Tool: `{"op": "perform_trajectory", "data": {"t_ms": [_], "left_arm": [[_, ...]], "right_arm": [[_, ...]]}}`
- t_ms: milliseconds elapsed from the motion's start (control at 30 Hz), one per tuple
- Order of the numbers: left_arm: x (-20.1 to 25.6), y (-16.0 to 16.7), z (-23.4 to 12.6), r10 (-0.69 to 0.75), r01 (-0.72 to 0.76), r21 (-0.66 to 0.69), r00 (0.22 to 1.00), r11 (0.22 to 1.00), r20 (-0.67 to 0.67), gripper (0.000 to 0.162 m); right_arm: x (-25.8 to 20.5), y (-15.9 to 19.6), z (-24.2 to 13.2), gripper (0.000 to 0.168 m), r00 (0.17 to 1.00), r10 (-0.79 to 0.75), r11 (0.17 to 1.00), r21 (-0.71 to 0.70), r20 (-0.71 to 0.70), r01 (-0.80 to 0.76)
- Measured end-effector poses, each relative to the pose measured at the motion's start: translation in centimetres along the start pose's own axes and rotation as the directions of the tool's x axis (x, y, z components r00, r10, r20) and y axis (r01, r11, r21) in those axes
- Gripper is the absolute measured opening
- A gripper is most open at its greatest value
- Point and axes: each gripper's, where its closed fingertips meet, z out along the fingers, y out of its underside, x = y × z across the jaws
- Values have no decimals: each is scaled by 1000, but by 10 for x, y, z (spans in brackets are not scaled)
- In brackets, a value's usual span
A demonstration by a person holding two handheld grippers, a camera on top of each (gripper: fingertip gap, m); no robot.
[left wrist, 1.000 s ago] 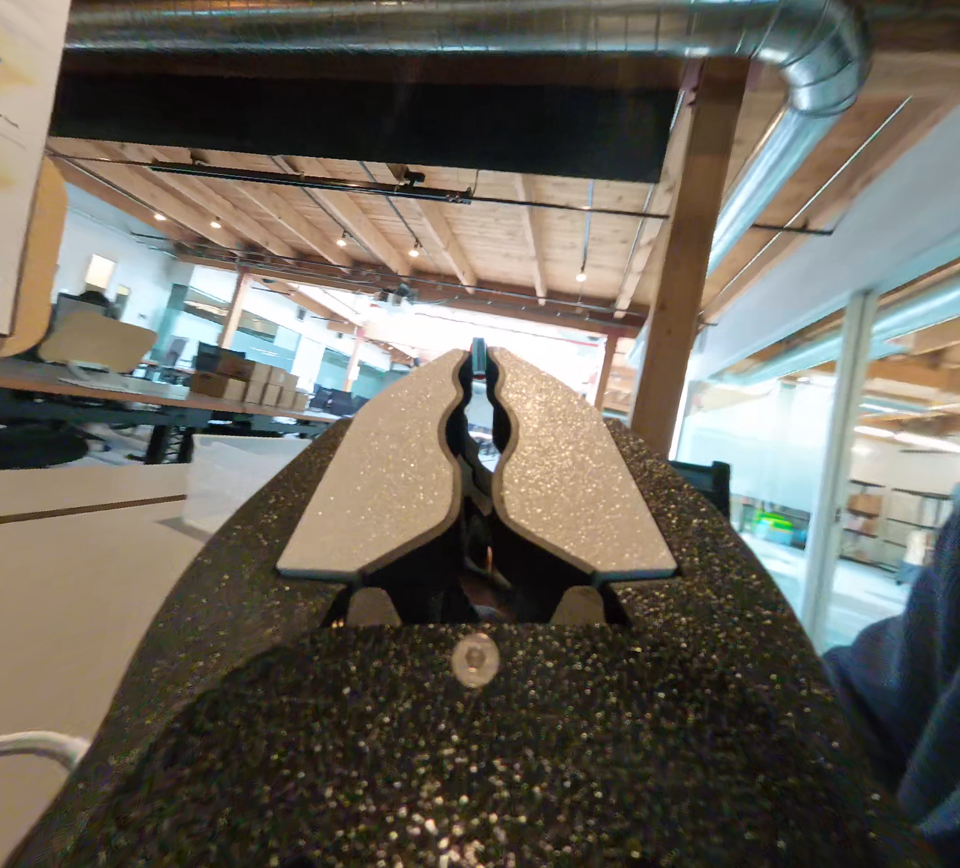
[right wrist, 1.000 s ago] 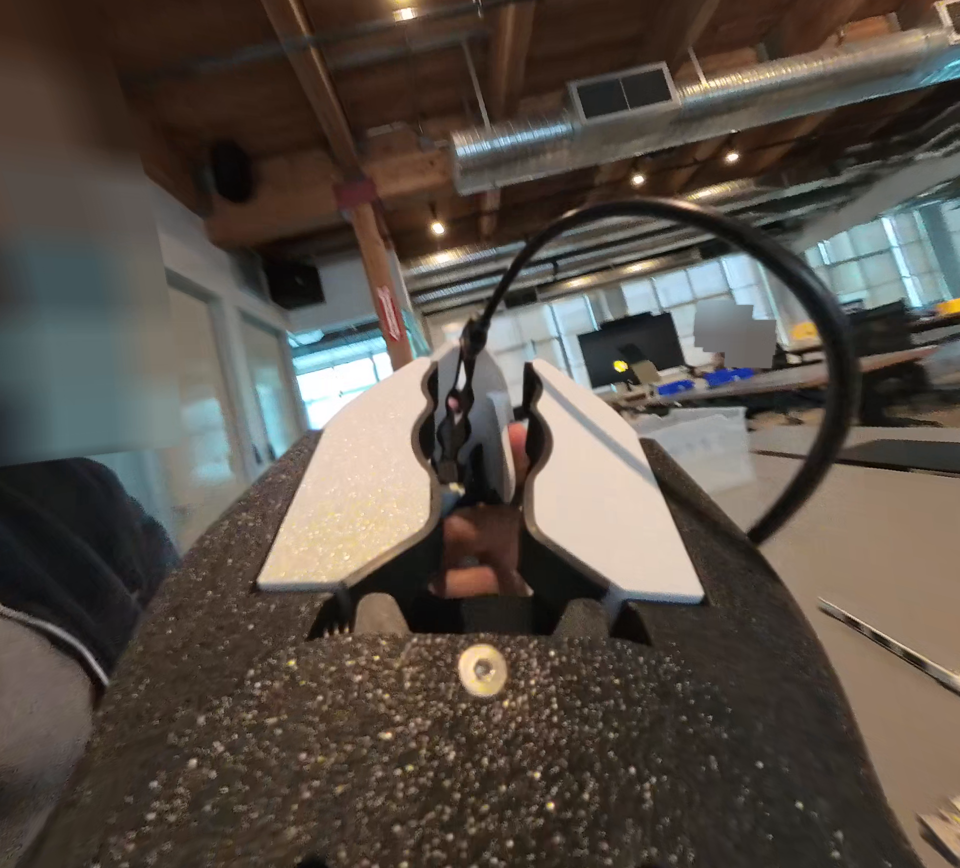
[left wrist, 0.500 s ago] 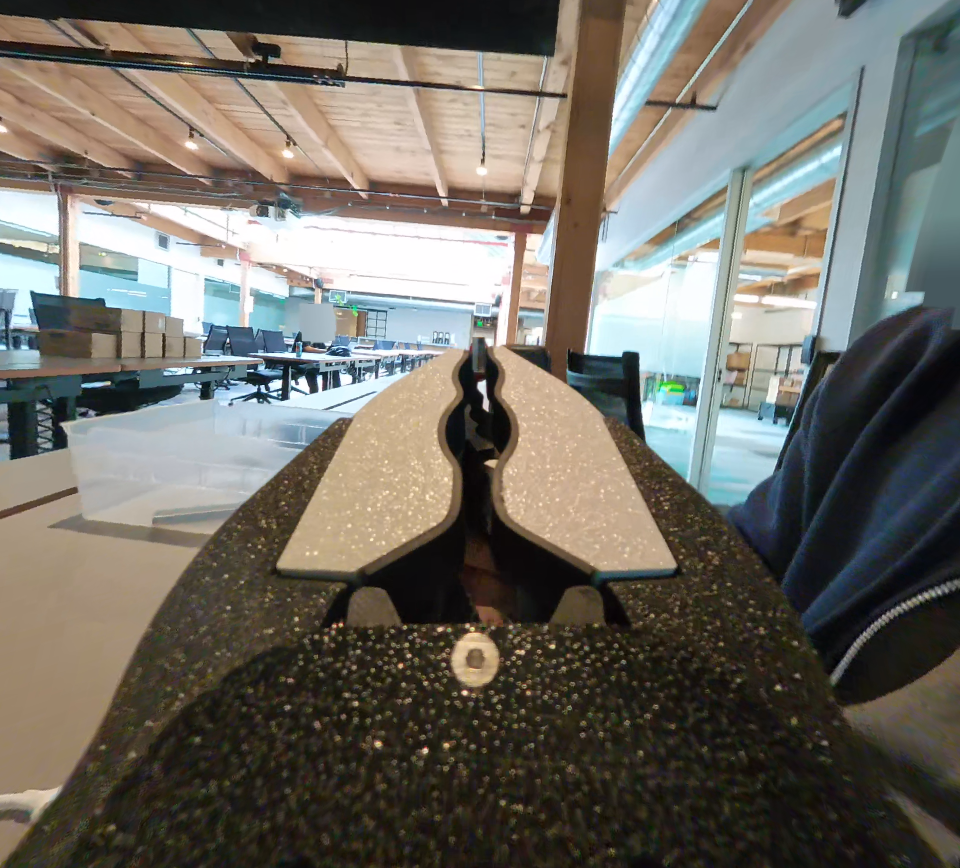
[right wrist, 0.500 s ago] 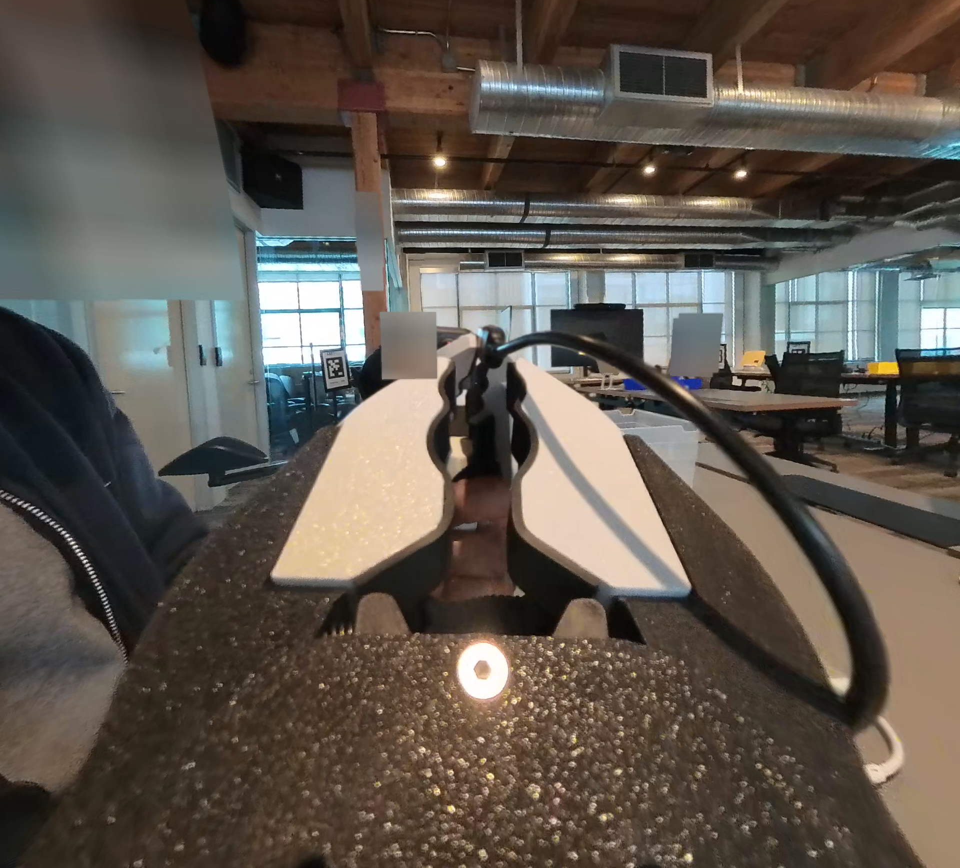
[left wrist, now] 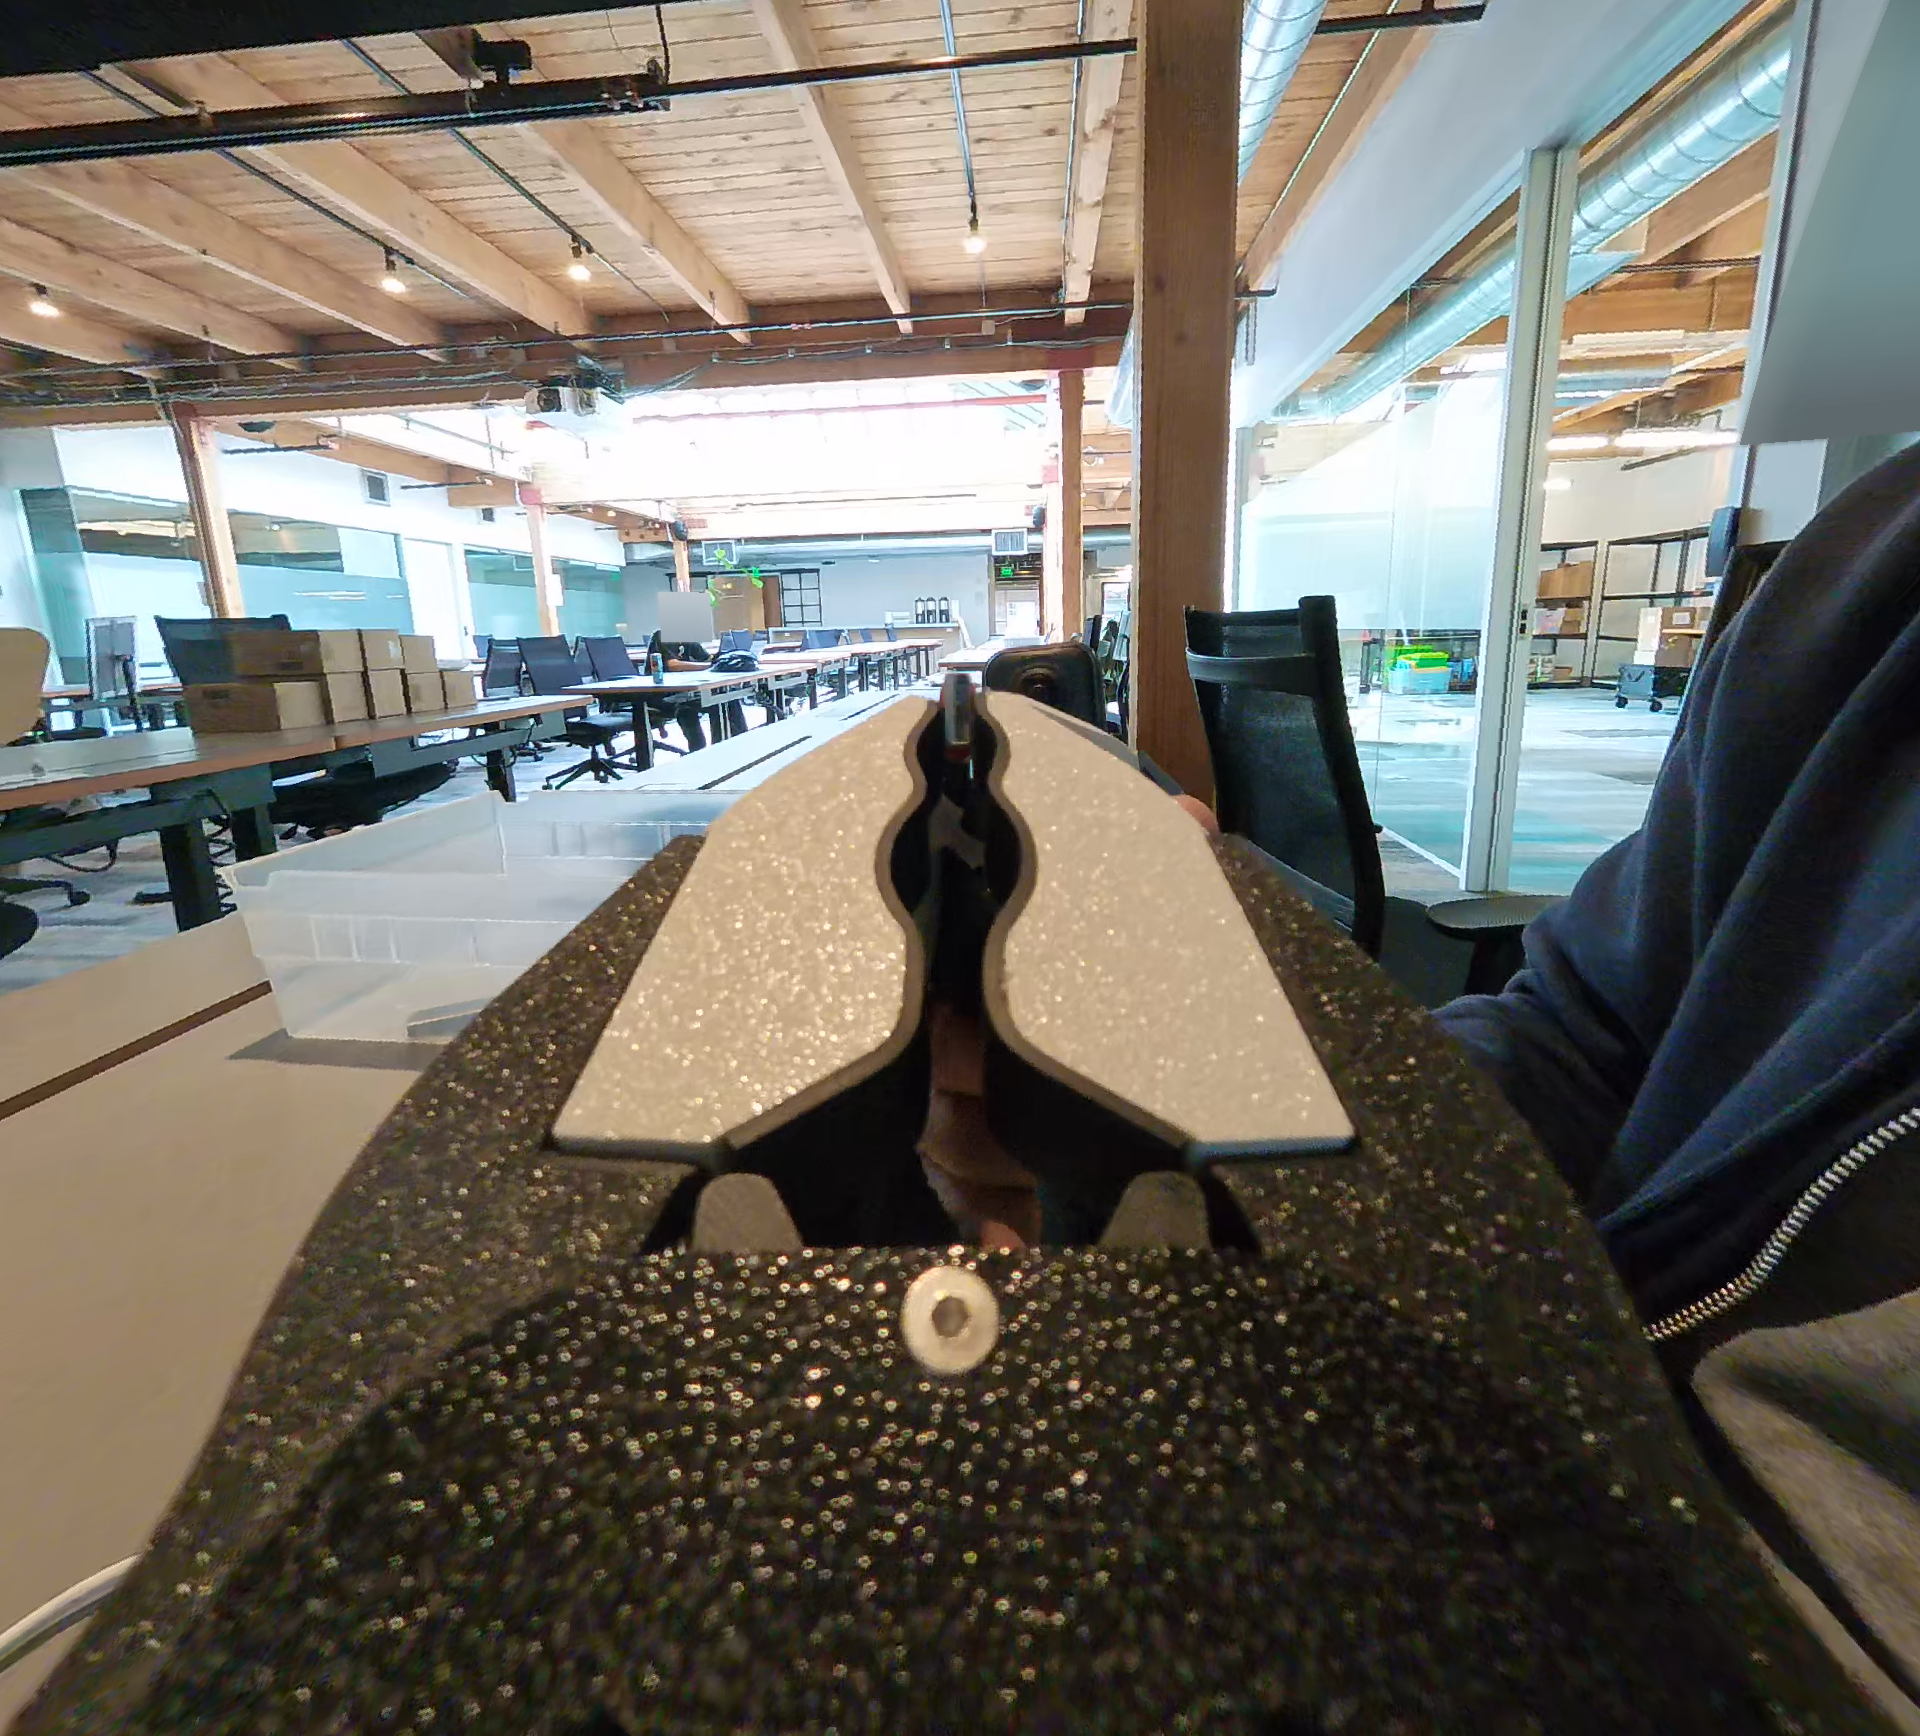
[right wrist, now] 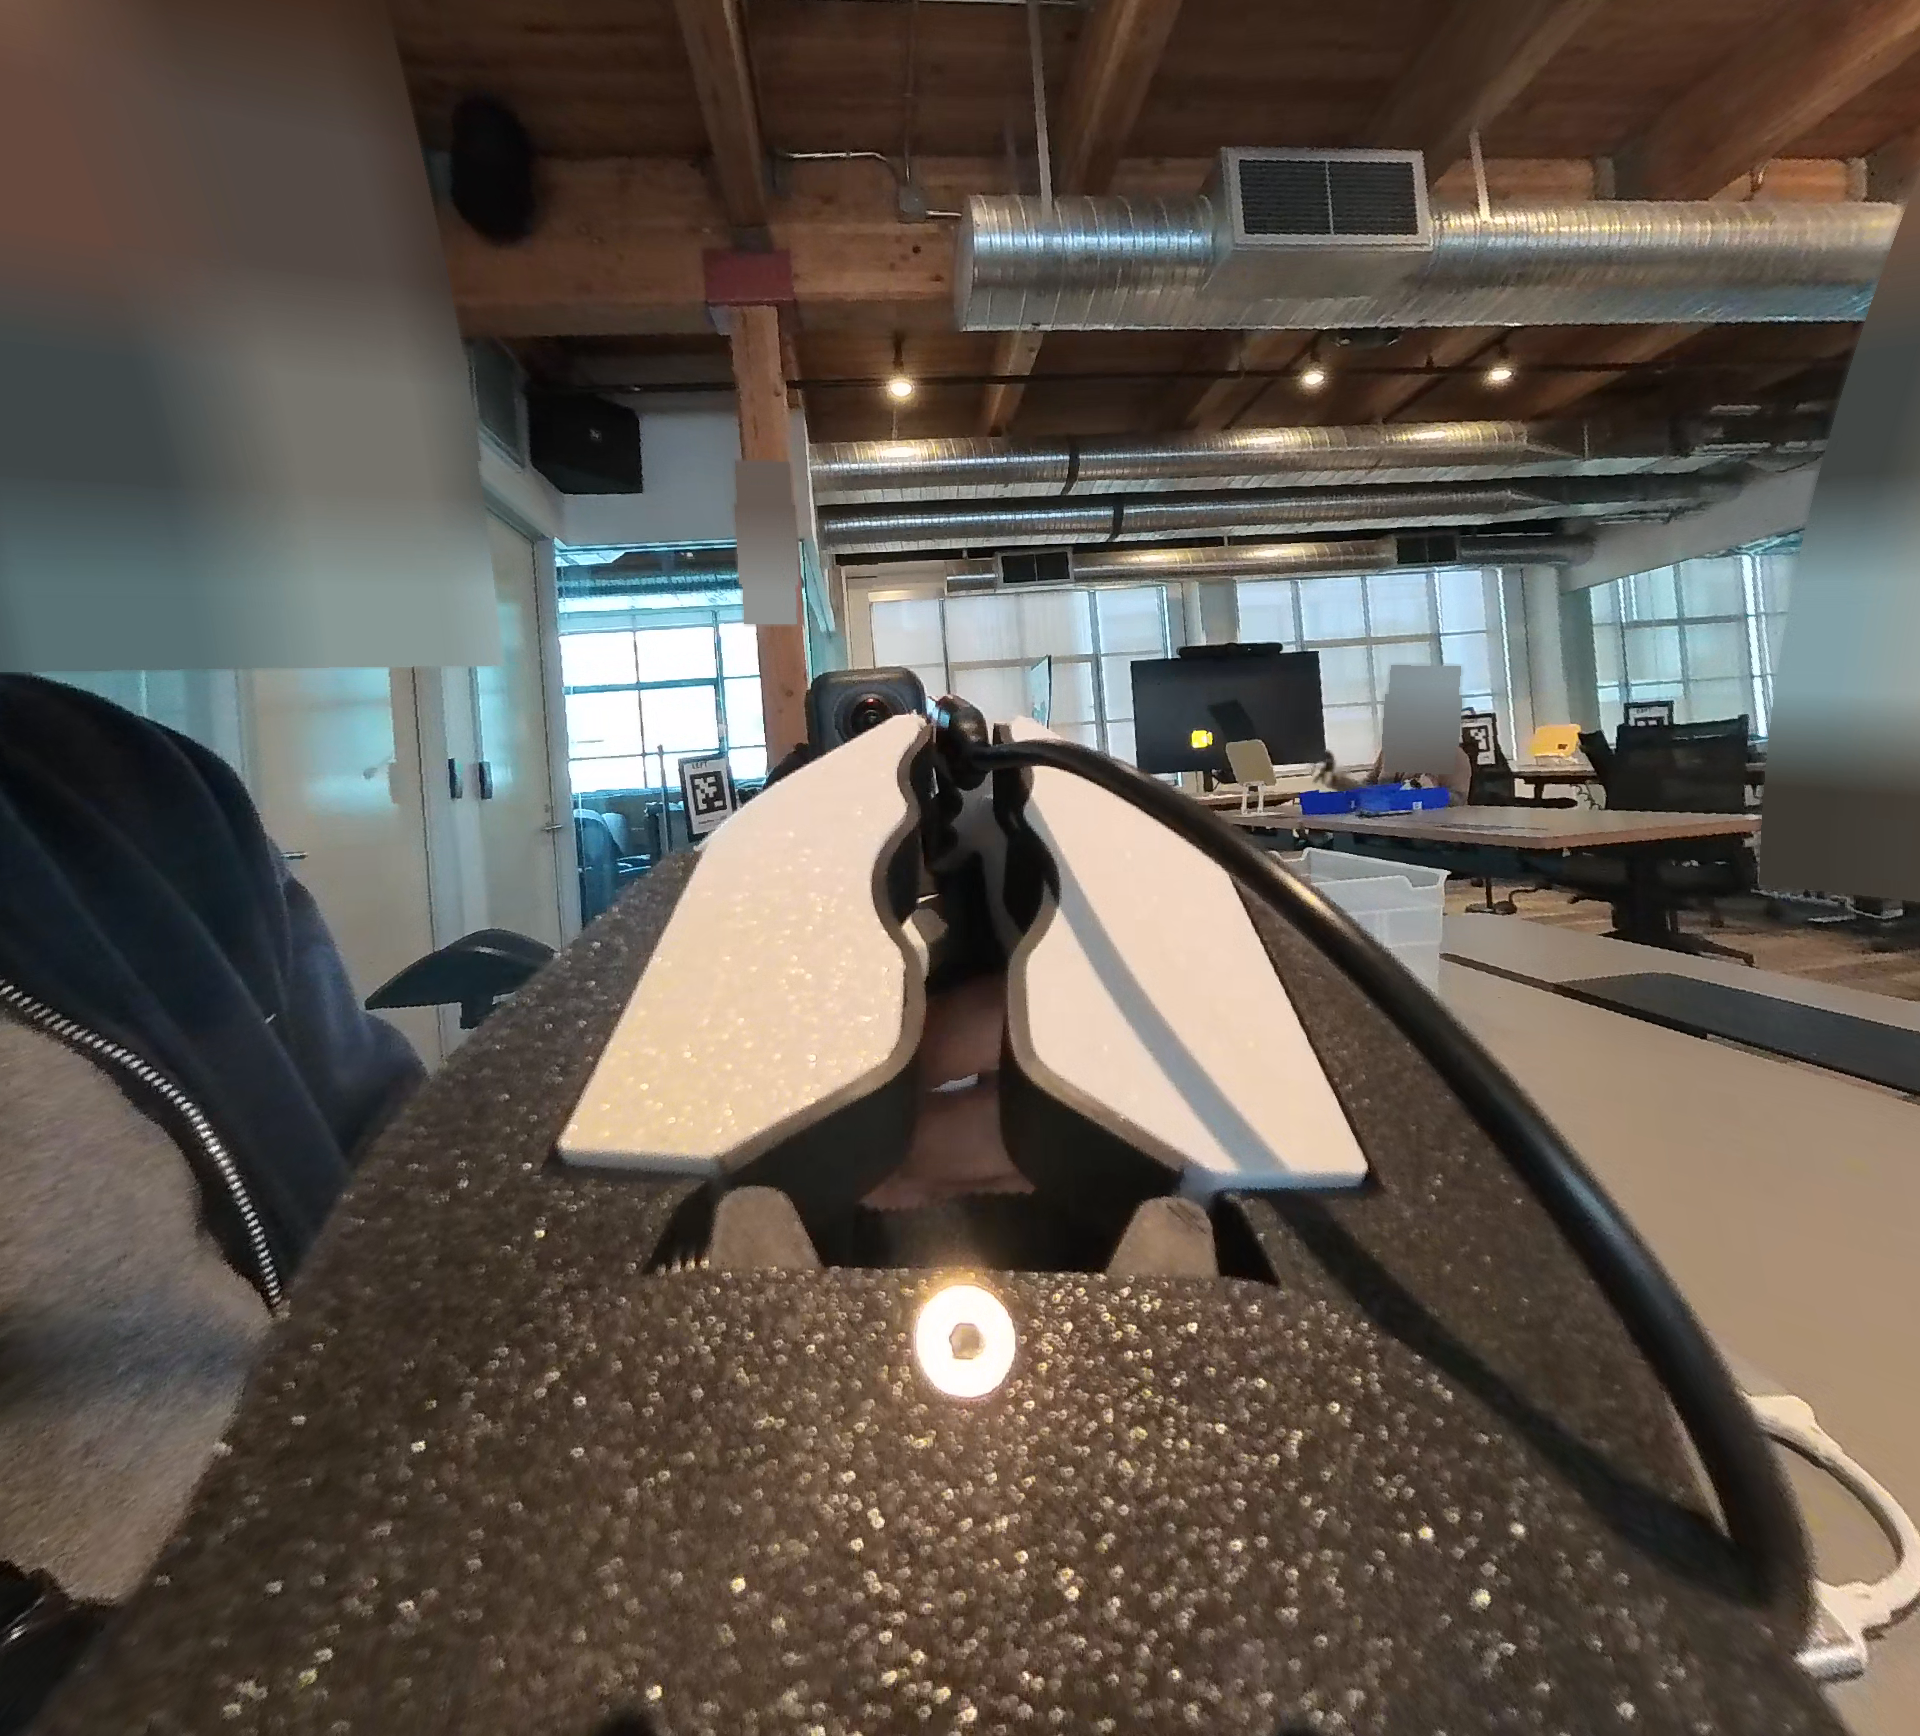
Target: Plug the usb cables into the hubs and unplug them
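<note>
My right gripper is shut on the black plug end of a black USB cable. The cable arcs off to the right and down past the gripper body. My left gripper is shut on a thin dark piece with a metal end; I cannot tell whether it is a hub or a plug. Both grippers are held level above the table and face each other tip to tip. The other gripper's camera shows just behind the tips in the left wrist view and in the right wrist view.
A grey table lies below, with a clear plastic bin on it. A white cable lies on the table at the lower right. A person's dark blue sleeve is close by. A black chair and a wooden post stand behind. Less than 4 cm separates the two grippers' tips.
Both grippers tilted down from the ceiling to level and turned to face each other. The right jaws closed tighter on the plug, and the cable loop dropped to the right.
</note>
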Motion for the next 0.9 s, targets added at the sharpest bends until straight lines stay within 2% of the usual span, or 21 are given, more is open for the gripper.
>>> {"op": "perform_trajectory", "data": {"t_ms": [333,467,667,733,800,900], "left_arm": [[2,0,0,-13,13,-1,1000,1000,-19,4],[2,0,1,41,-41,-23,999,999,0,5],[-4,-14,-11,126,-126,8,992,992,21,17],[-23,-16,-27,178,-174,-61,981,983,78,19],[-52,-8,-52,240,-203,-222,958,954,156,21],[-101,15,-103,359,-181,-522,895,834,264,27]], "right_arm": [[-2,-1,-1,8,998,45,999,15,34,-46],[-2,-2,-2,6,993,103,994,37,65,-105],[14,-18,-15,7,965,252,948,178,76,-262],[21,-22,-21,7,960,275,937,208,60,-281],[23,-22,-24,7,960,277,936,212,43,-280],[23,-17,-21,7,963,268,946,183,30,-269]]}}
